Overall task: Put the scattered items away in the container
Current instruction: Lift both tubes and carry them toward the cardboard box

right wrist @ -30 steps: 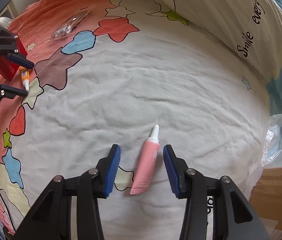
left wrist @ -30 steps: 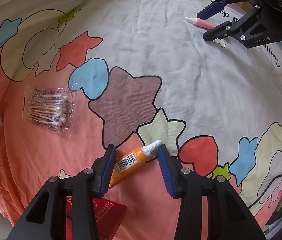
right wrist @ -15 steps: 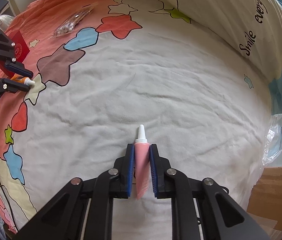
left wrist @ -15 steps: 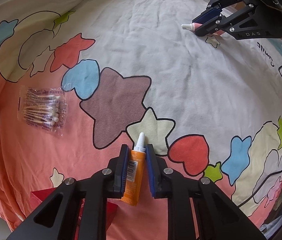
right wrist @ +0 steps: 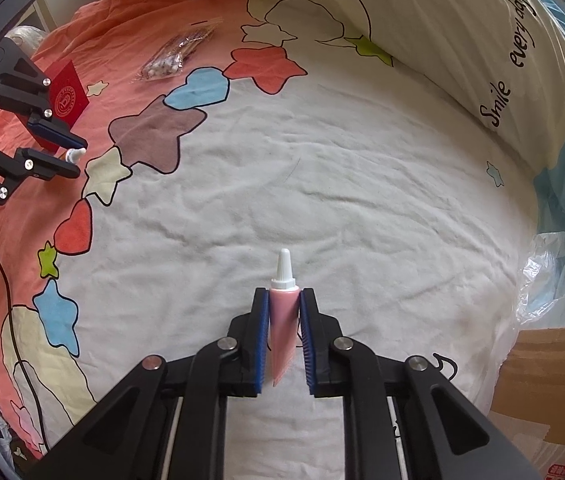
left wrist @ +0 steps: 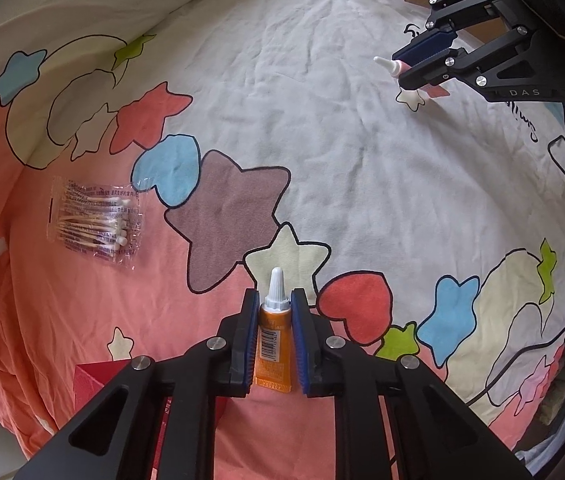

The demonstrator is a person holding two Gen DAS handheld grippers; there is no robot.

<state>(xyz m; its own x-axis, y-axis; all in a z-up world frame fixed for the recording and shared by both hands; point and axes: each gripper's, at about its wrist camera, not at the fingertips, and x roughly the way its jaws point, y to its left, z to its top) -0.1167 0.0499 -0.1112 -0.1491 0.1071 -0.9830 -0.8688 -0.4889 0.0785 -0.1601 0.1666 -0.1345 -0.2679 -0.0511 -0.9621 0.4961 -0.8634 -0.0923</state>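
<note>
Grippers both clamped on tubes. Left gripper (left wrist: 274,340), lower centre of the left wrist view, has its blue pads pressed on either side of an orange tube (left wrist: 272,350); the white cap sticks out past the fingertips, barcode facing the camera, crimped end back between the jaws. Tube sits over the pink part of the bedsheet (left wrist: 282,112), cap tip over a cream star print.

Right gripper (right wrist: 284,336), lower centre of the right wrist view, is closed on a pink tube (right wrist: 281,328), white cap pointing up-frame past the fingertips, flat tail between the pads. White wrinkled area of the sheet under it.

Cross-check: the left wrist view shows the right gripper at upper right with the pink tube's cap poking out left of the fingers. The right wrist view shows the left gripper at the left edge with a white cap at the tips.

Loose items:
- Cotton swab packet (left wrist: 96,222), clear plastic, flat on the pink area, left of centre in the left wrist view; also upper left in the right wrist view.
- Red booklet (right wrist: 67,94), upper left of the right wrist view, partly behind the left gripper; only a corner shows at lower left in the left wrist view.

Cardboard box (right wrist: 554,380) at lower right of the right wrist view, clear plastic bag (right wrist: 562,276) just above it. Inside of the box not visible.
</note>
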